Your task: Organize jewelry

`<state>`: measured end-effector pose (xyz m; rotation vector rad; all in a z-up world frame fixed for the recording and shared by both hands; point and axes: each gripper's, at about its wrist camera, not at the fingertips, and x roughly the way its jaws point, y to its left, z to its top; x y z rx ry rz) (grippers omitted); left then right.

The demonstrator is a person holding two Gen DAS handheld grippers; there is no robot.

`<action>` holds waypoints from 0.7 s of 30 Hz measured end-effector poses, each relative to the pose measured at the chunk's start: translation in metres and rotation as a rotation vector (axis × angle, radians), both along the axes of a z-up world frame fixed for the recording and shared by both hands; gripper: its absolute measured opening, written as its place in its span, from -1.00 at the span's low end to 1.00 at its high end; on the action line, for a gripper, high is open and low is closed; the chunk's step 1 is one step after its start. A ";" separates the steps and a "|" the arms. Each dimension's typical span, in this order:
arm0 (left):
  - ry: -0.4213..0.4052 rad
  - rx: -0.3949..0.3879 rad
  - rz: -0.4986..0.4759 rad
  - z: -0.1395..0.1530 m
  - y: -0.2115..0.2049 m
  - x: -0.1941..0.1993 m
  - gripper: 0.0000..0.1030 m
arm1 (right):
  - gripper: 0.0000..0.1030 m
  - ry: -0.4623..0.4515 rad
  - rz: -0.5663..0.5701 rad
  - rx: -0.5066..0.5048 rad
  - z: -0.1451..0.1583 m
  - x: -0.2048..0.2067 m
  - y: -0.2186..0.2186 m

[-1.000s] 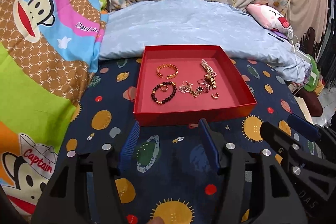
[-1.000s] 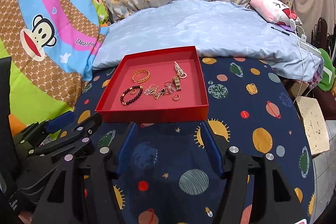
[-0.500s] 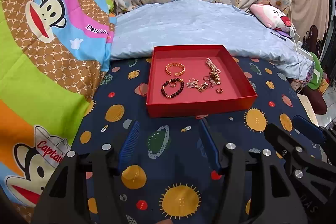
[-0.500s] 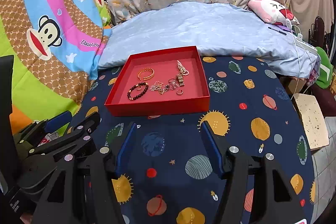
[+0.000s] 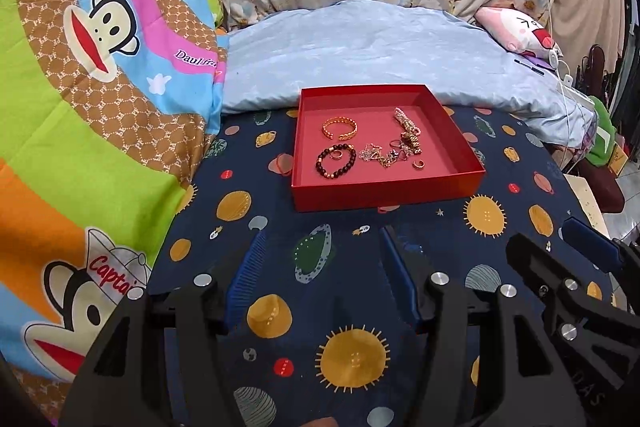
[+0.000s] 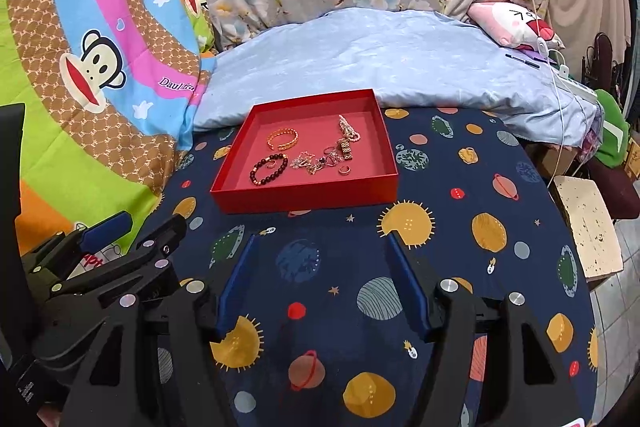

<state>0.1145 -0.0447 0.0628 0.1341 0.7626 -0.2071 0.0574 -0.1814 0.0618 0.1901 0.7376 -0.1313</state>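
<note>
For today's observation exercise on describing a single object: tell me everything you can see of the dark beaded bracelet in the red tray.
The dark beaded bracelet is a closed loop of round, glossy, dark reddish-brown beads with a few gold-coloured beads at its near side. It lies flat on the floor of the shallow red square tray, in the near left part. A small ring lies inside the loop. The gold open cuff bangle sits apart behind it, and the tangled chains lie to its right. Neither gripper touches it.
</note>
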 end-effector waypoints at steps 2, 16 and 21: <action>0.003 0.001 0.003 0.000 0.001 -0.002 0.10 | 0.25 0.000 0.002 -0.006 0.001 -0.002 0.002; -0.012 0.038 0.052 0.002 0.007 -0.014 0.25 | 0.29 -0.007 -0.013 -0.040 0.004 -0.013 0.010; 0.007 0.022 0.077 0.000 0.011 -0.015 0.25 | 0.41 -0.022 -0.043 -0.069 0.006 -0.017 0.011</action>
